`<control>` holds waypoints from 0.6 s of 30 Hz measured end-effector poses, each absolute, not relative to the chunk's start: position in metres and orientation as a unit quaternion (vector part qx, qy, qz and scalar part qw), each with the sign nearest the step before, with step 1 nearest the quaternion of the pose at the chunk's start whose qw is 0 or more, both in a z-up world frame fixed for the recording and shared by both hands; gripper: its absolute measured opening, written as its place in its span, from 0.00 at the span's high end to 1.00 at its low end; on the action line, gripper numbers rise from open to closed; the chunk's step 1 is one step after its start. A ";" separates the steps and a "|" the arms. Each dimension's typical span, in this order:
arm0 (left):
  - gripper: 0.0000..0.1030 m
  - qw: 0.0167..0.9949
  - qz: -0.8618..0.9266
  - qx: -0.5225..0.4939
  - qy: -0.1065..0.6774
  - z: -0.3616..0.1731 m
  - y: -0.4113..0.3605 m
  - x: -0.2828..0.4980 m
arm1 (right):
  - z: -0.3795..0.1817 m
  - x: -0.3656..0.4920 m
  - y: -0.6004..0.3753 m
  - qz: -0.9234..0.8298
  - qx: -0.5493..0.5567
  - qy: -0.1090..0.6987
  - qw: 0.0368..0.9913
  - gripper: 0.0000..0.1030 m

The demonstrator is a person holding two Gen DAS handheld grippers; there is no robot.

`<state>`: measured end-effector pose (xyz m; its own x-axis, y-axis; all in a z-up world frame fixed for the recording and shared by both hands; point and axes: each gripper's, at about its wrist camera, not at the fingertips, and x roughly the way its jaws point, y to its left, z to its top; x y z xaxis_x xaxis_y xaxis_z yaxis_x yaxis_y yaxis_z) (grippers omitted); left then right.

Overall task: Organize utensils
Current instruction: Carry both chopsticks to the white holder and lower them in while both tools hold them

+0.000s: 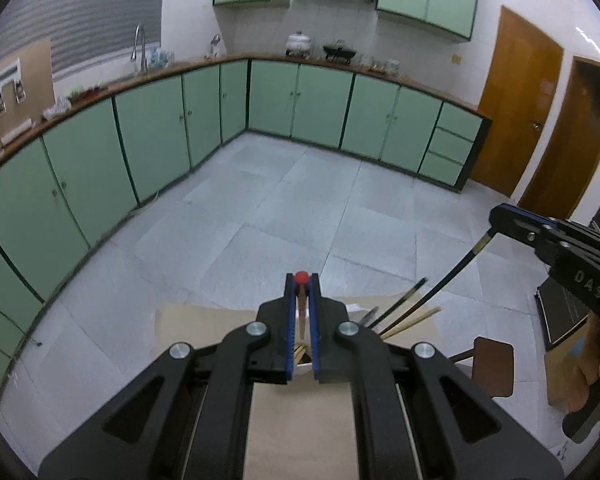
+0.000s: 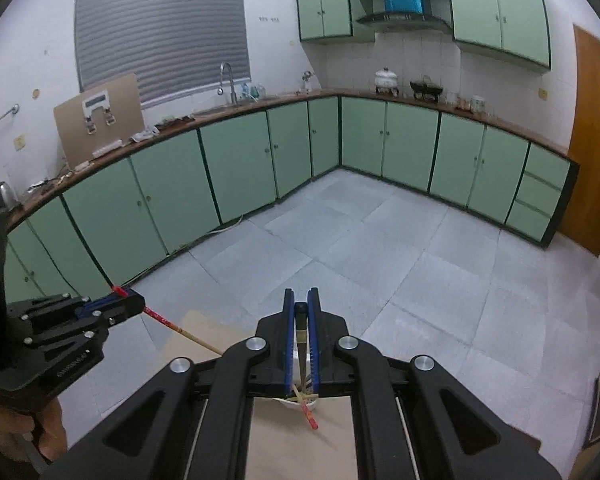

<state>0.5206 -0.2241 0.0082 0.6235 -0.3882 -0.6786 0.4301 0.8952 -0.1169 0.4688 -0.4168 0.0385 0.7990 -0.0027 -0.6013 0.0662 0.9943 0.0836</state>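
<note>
My left gripper [image 1: 301, 280] is shut on a red-topped wooden chopstick [image 1: 300, 278]; it also shows in the right wrist view [image 2: 118, 304], with the chopstick [image 2: 168, 323] slanting down to the right. My right gripper [image 2: 301, 306] is shut on a black chopstick [image 2: 301, 332]; in the left wrist view the right gripper [image 1: 500, 218] holds that black chopstick [image 1: 444, 284] by its top end. Both chopsticks run down toward a white holder [image 2: 300, 402] with several chopsticks, mostly hidden behind the jaws. More chopstick ends [image 1: 410, 322] stick out beside it.
A light wooden table top [image 1: 300, 432] lies under both grippers, with cardboard [image 1: 204, 324] at its far edge. A brown stool [image 1: 494, 366] stands at the right. Grey tiled floor and green cabinets [image 1: 148, 132] lie beyond.
</note>
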 end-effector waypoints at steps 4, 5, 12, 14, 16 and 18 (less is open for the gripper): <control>0.95 0.891 -0.223 0.025 0.394 -0.026 -0.226 0.542 | 0.005 0.490 -0.424 -0.017 0.059 0.334 0.941 0.94; 0.95 0.890 -0.223 0.026 0.397 -0.031 -0.225 0.547 | 0.000 0.492 -0.424 -0.016 0.059 0.336 0.940 0.94; 0.95 0.886 -0.219 0.023 0.407 -0.052 -0.222 0.566 | -0.024 0.507 -0.434 -0.018 0.072 0.348 0.934 0.94; 0.95 0.885 -0.218 0.024 0.410 -0.055 -0.223 0.568 | -0.029 0.508 -0.436 -0.019 0.077 0.351 0.933 0.94; 0.94 0.884 -0.212 0.027 0.415 -0.061 -0.224 0.570 | -0.035 0.508 -0.436 -0.017 0.084 0.356 0.931 0.94; 0.93 0.882 -0.211 0.026 0.420 -0.065 -0.224 0.571 | -0.042 0.509 -0.437 -0.017 0.086 0.361 0.928 0.93</control>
